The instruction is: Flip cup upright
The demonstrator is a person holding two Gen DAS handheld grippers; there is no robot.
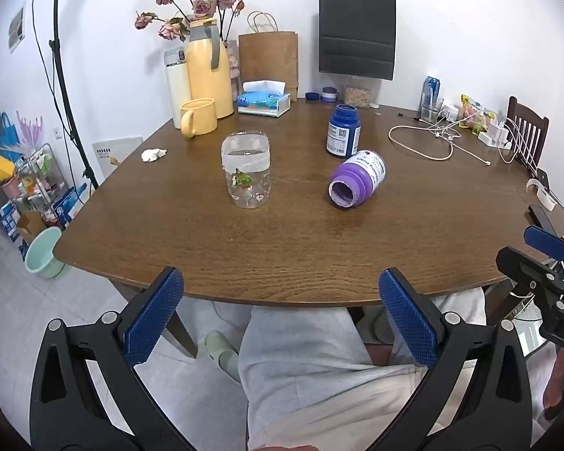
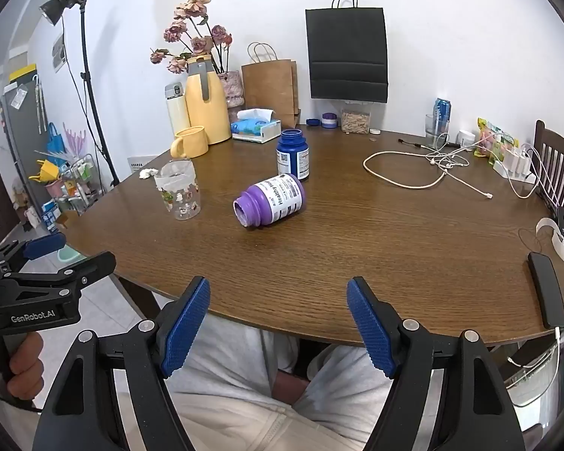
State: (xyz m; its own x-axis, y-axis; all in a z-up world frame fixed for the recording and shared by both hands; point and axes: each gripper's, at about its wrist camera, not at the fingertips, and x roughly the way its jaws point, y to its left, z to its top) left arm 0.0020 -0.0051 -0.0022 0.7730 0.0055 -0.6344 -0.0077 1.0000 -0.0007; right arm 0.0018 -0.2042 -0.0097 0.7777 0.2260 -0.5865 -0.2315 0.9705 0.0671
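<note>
Clear, decorated plastic cup (image 1: pixel 246 170), standing inverted on the brown wooden table (image 1: pixel 282 248), left of the toppled purple bottle (image 1: pixel 357 179). Probably light, smooth-walled, slightly yielding: grasp mid-body. Left gripper (image 1: pixel 282 315) and right gripper (image 2: pixel 278 325) hover near, jaws wide, empty.

The brown wood-grain tabletop (image 1: pixel 282 240) carries a clear glass cup (image 1: pixel 246 170) printed with small green, red and pink figures under a frosted white band. The purple plastic bottle (image 1: pixel 358 179) has a white label with dark lettering; the dark blue plastic bottle (image 1: pixel 343 131) bears a white label too. The fingers (image 1: pixel 154 317) are black with blue, finely textured pads. The mug (image 1: pixel 198 116) and jug (image 1: pixel 208 75) are pale yellow.
</note>
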